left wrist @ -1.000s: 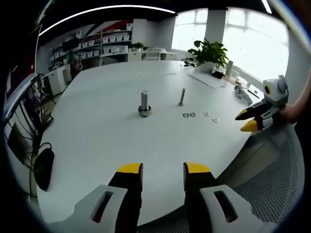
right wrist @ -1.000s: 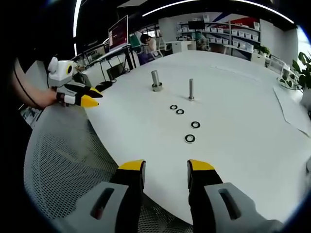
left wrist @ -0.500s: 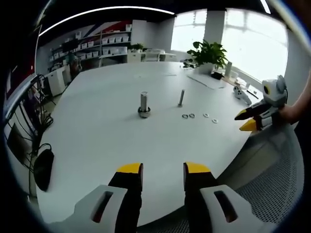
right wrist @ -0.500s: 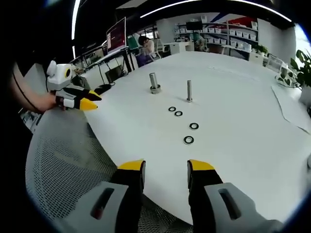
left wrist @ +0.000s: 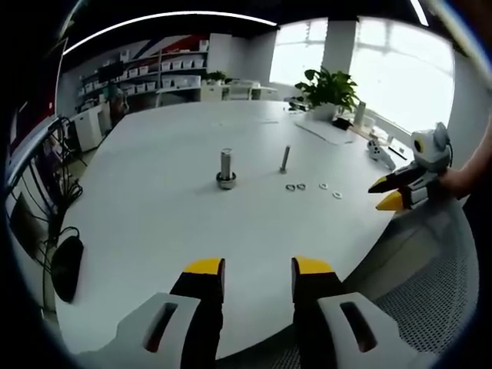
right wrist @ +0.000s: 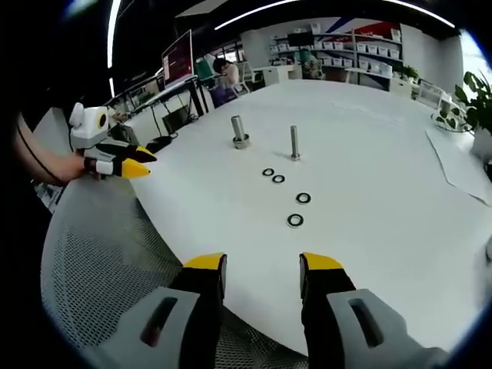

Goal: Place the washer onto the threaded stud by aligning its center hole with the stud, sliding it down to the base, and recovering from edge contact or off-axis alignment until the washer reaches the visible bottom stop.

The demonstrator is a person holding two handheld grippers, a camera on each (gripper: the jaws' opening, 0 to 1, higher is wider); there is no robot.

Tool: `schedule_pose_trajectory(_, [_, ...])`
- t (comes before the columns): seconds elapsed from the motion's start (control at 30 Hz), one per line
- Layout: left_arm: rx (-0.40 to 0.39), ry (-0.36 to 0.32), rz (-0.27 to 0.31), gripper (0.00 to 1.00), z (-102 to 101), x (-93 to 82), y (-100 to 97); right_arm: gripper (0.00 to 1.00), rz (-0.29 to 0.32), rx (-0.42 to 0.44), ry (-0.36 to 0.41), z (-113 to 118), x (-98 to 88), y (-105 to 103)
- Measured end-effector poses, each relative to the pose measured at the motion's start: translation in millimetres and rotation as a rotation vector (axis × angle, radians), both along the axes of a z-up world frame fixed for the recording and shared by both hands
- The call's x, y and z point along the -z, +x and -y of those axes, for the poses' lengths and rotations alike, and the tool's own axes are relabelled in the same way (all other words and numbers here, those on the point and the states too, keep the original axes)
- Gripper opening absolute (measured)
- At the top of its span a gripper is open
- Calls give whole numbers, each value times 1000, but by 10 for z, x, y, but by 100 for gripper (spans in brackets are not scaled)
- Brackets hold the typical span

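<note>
Both tools hang parted and empty — the left gripper (left wrist: 257,269) and right gripper (right wrist: 262,265) over the white table's (right wrist: 369,231) near edge. Four washers (right wrist: 295,221) lie loose near the slim threaded stud (right wrist: 294,143) — a thicker bolt (right wrist: 239,131) stands beside.

A wide white table (right wrist: 384,231) stretches away from the right tongs (right wrist: 262,274), whose two yellow-tipped jaws rise from the bottom with a clear gap between them and nothing held. Four washers lie flat on the table ahead: the nearest washer (right wrist: 295,221), a second washer (right wrist: 303,198) just beyond it, and a pair of washers (right wrist: 273,176) lying close together farther on. Behind them a slim threaded stud (right wrist: 294,143) stands upright, and to its left stands a thicker stud (right wrist: 238,131) on a wider base. At far left, a hand holds the left tongs (right wrist: 134,162) near the table's edge. A grey mesh chair back (right wrist: 100,269) fills the lower left.
</note>
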State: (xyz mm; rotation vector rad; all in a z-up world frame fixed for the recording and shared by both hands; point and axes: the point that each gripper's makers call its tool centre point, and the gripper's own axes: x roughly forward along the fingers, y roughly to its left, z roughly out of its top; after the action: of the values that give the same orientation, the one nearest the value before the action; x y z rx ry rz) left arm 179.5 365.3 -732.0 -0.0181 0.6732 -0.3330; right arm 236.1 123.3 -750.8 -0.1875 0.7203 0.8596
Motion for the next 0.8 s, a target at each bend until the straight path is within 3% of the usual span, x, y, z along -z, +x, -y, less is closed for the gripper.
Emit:
schedule_pose_trajectory(0.07, [-5, -2, 26, 31, -11, -45, 19, 40, -2, 1, 9, -6, -28, 0])
schedule_pose_trajectory(0.33, [0, -15, 11, 33, 17, -30, 4, 44, -40, -50, -43, -24, 64, -31])
schedule_pose_trajectory(0.47, [4, -23, 9, 32, 28, -28, -1, 44, -43, -51, -87, 77, 104, 145])
schedule_pose_trajectory(0.6, [6, -26, -1, 32, 31, -12, -2, 44, -80, 19, -127, 237, 218, 371])
schedule_pose_trajectory(0.8, [11, -32, -5, 30, 36, -6, -3, 47, -120, 82, -143, 248, 267, 577])
